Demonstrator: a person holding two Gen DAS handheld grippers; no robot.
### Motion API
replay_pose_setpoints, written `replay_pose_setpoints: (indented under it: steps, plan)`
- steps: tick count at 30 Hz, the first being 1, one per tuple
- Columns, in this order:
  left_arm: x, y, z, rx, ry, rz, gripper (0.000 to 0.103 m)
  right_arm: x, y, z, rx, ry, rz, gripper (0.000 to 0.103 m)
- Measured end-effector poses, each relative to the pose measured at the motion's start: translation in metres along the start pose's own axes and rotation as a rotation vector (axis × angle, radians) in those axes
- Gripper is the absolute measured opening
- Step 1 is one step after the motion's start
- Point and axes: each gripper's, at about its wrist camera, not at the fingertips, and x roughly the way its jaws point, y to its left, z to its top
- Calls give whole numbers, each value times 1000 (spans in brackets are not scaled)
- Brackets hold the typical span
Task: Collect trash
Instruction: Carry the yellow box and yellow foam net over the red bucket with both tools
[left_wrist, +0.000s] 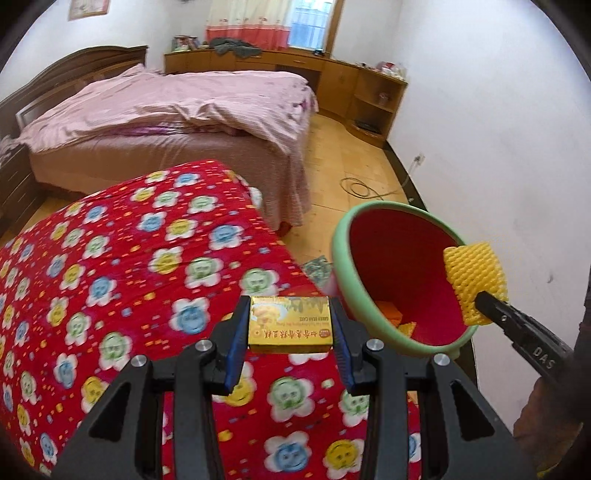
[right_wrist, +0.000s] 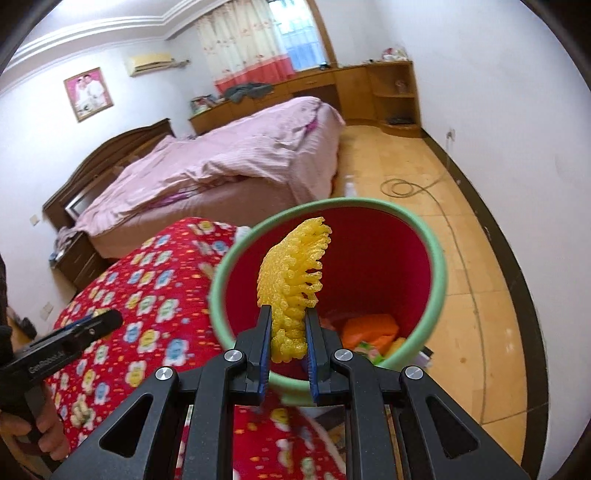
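Note:
My left gripper (left_wrist: 290, 325) is shut on a yellow cake box (left_wrist: 289, 324) and holds it above the red flowered blanket (left_wrist: 129, 266), left of the bin. My right gripper (right_wrist: 288, 325) is shut on a yellow foam net (right_wrist: 291, 280) and holds it over the mouth of the bin (right_wrist: 437, 254), which is red with a green rim. The net (left_wrist: 474, 282) and the right gripper (left_wrist: 484, 299) also show in the left wrist view at the bin's (left_wrist: 341, 266) right rim. Orange and yellow trash (right_wrist: 373, 330) lies inside the bin.
A bed with pink covers (left_wrist: 177, 110) stands behind the blanket. Wooden cabinets (left_wrist: 343, 81) line the far wall. A coiled cable (right_wrist: 402, 186) and a white bottle (right_wrist: 350, 186) lie on the tiled floor. A white wall (left_wrist: 498, 147) is to the right.

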Motion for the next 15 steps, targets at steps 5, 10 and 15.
replay_pose_setpoints:
  steps: [5, 10, 15]
  plan:
    - [17, -25, 8, 49, 16, -23, 41, 15, -20, 0, 18, 28, -42, 16]
    - [37, -48, 15, 94, 34, -47, 41, 26, -32, 2, 26, 45, -74, 18]
    - [56, -67, 21, 127, 48, -76, 41, 32, -39, 4, 33, 51, -88, 20]
